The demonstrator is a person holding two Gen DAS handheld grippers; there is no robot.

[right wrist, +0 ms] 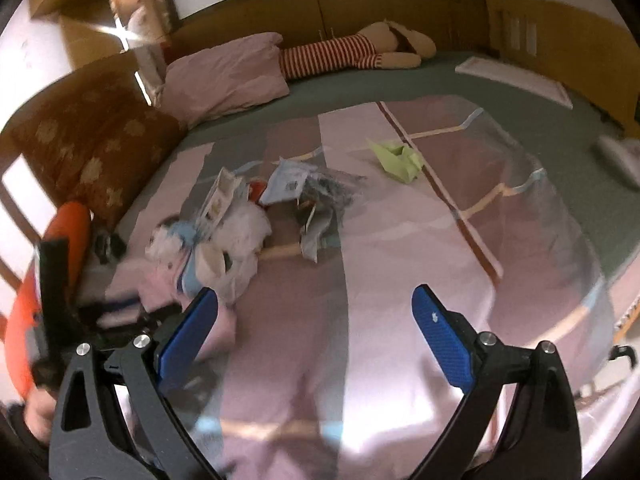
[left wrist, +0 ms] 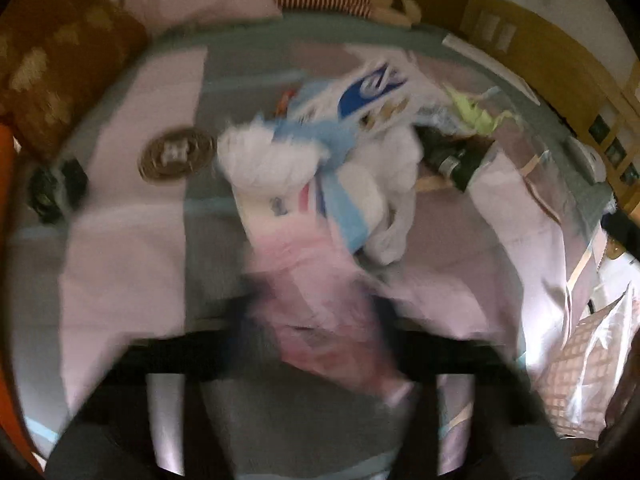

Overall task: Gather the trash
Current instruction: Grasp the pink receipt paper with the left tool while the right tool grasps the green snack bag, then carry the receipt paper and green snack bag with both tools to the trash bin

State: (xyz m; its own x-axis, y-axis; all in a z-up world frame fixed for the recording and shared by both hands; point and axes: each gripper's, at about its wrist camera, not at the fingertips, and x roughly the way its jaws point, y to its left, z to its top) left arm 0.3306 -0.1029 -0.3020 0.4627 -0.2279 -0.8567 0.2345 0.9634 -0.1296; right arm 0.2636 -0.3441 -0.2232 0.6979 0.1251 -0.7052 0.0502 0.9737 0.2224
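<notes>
A pile of trash [left wrist: 340, 152] lies on the pink-and-grey quilt [left wrist: 120, 260]: white and blue wrappers, a dark crumpled wrapper [left wrist: 452, 156] and a green folded paper [left wrist: 476, 112]. The left wrist view is blurred. My left gripper [left wrist: 320, 312] has its jaws narrow around a pink wrapper [left wrist: 304, 264] that runs up into the pile. In the right wrist view the pile [right wrist: 224, 232] sits left of centre and the green paper [right wrist: 396, 160] farther back. My right gripper [right wrist: 314, 292] hangs open over bare quilt, its blue pads [right wrist: 440, 332] wide apart, nothing between them. My left gripper [right wrist: 120, 312] shows at the left edge.
A round brown disc [left wrist: 176, 154] and a small black object [left wrist: 52, 192] lie left of the pile. A pink pillow [right wrist: 228, 76], a striped stuffed doll [right wrist: 352, 54] and a brown cushion [right wrist: 92, 140] line the far side. A white flat item [right wrist: 516, 76] lies far right.
</notes>
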